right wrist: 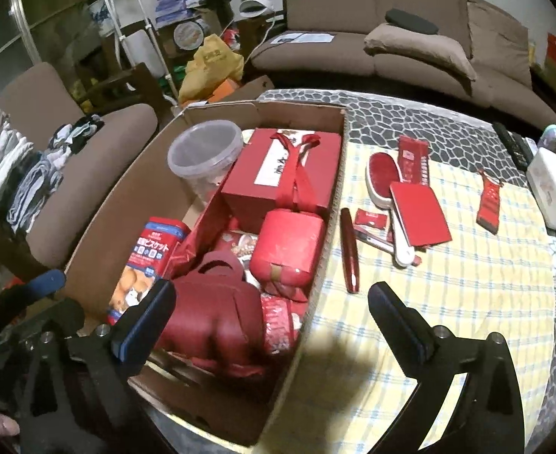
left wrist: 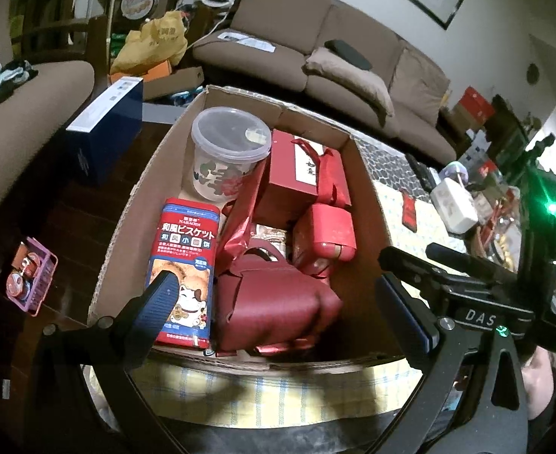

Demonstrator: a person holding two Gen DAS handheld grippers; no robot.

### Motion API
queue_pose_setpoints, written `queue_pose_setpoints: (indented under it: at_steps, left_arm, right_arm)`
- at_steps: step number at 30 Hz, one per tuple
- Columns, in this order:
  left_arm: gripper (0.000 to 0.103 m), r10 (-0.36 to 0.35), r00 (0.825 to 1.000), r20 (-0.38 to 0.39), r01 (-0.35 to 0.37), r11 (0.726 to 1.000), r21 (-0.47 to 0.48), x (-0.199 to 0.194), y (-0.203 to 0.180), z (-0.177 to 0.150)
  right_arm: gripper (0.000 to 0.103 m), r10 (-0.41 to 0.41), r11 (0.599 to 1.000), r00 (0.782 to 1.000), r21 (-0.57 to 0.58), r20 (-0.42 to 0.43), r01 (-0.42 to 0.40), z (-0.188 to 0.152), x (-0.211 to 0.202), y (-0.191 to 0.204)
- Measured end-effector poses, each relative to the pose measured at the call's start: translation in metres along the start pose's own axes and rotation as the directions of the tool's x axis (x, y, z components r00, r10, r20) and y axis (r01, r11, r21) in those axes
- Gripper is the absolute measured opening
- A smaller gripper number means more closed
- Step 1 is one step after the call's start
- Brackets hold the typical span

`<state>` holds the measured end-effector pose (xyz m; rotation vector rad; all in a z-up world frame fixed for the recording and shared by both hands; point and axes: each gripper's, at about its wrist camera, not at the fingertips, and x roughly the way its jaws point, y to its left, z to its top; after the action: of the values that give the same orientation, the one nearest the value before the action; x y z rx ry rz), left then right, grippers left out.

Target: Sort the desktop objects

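Observation:
An open cardboard box (left wrist: 141,204) (right wrist: 126,204) stands on the checked tablecloth (right wrist: 448,287). It holds a clear plastic tub (left wrist: 228,151) (right wrist: 202,155), a biscuit tin (left wrist: 187,249) (right wrist: 149,253), a red gift box (left wrist: 296,174) (right wrist: 278,174), a small red box (left wrist: 325,234) (right wrist: 289,242) and a dark red bag (left wrist: 278,302) (right wrist: 209,302). My left gripper (left wrist: 274,287) hangs open over the bag, holding nothing. My right gripper (right wrist: 272,293) is open above the box's right wall, also empty. On the cloth lie a red brush (right wrist: 383,178), a red notebook (right wrist: 419,213), a red tube (right wrist: 349,249) and a small red packet (right wrist: 370,219).
A red strip (right wrist: 489,204), a white box (right wrist: 554,193) and a remote (right wrist: 512,143) lie at the table's right. A brown sofa (right wrist: 391,56) stands behind, an armchair with folded clothes (right wrist: 31,166) to the left. A blue carton (left wrist: 103,132) and pink basket (left wrist: 35,280) sit on the floor.

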<state>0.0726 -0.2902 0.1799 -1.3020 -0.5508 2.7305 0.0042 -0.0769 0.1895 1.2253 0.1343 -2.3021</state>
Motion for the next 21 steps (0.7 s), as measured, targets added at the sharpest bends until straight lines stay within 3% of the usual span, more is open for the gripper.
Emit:
queue_pose_setpoints:
  at_steps: [21]
  left_arm:
    - [0.103, 0.017, 0.999, -0.042, -0.010, 0.985, 0.171, 0.018, -0.097, -0.032]
  right_arm:
    - [0.103, -0.084, 0.991, 0.996, 0.106, 0.036, 0.080, -0.052, -0.057, -0.096]
